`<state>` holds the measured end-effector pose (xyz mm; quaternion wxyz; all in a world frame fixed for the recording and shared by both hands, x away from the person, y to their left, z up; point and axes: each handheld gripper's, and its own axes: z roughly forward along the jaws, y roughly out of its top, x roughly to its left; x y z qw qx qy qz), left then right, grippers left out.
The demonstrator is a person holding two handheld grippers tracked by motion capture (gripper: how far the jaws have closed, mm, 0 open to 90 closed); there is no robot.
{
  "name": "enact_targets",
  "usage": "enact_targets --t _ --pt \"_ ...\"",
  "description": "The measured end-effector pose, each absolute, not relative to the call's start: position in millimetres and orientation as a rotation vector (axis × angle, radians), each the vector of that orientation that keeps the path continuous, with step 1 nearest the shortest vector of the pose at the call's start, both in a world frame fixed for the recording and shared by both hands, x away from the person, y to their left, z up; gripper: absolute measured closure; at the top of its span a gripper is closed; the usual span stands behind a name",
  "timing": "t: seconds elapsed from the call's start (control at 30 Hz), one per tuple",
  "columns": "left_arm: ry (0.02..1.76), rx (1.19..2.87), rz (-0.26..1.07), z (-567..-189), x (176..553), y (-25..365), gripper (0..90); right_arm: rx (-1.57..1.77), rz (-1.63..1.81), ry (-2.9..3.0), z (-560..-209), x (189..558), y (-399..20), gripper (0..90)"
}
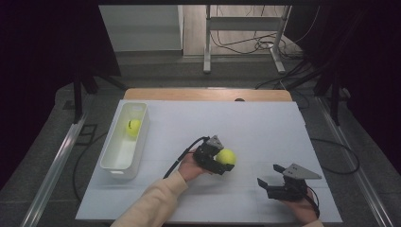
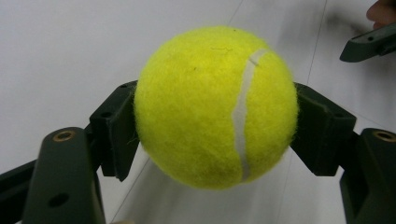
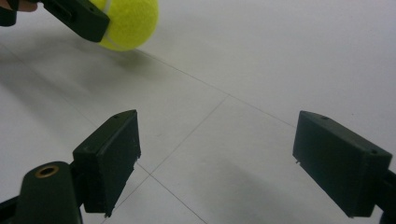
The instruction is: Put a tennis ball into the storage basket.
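The left hand-held gripper (image 1: 222, 163) is clamped on a yellow tennis ball (image 1: 226, 156); in the left gripper view its two black jaws press the ball (image 2: 215, 106) from either side, the white seam running down the face turned to the camera. The ball sits at the tip of this hand-held gripper, near the middle of the white bench (image 1: 265, 127), and whether it is lifted clear of the surface or resting on it cannot be told for sure.

The right hand-held gripper (image 1: 267, 177) rests near the bench's front right, well apart from the ball, its jaws spread wide with nothing between them; the right gripper view looks along them at bare bench, with the ball (image 3: 128, 21) off in the upper left corner.

The white bin (image 1: 124, 166) lies to the left of the held ball, on the left hand's side, its long axis running away from the person. A second tennis ball (image 1: 134, 126) already lies in its far end; the near end looks empty. Judging from this, the likely move is a carry leftward to the bin, a short way for the left hand.
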<state>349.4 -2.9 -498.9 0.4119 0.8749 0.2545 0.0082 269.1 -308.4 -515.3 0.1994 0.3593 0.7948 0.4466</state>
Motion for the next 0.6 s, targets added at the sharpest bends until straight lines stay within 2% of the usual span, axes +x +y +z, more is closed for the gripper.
enact_targets --t 0.6 --pt "0.660 2.154 0.046 -483 347 14 26.3 1.001 1.247 2.221 -515 269 -308 15.5"
